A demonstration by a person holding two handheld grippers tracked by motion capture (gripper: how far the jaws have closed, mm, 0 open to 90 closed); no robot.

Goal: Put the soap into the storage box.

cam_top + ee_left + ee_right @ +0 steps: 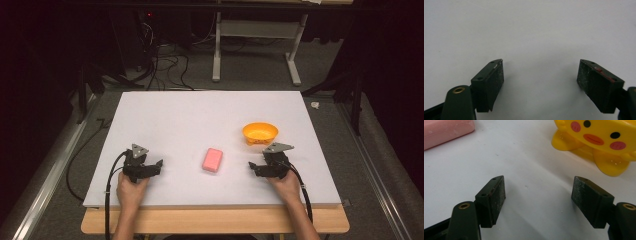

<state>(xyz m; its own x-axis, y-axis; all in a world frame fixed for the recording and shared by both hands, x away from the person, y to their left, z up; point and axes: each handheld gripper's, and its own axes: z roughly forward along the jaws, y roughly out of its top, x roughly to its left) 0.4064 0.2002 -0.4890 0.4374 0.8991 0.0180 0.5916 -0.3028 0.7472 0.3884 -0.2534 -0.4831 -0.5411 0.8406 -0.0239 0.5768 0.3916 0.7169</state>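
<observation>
— Pink soap bar (212,159): where?
— Mid-board, flat on the white table (200,115), between both grippers.
— Yellow bowl (260,133)?
— Duck-faced, footed, just beyond the right gripper (255,167); nothing visible inside.
— Jaws?
— Left gripper (156,165) and right alike gape, holding nothing.

The high view looks down over the whole table (200,115); both gripper views skim its white top closely.
</observation>
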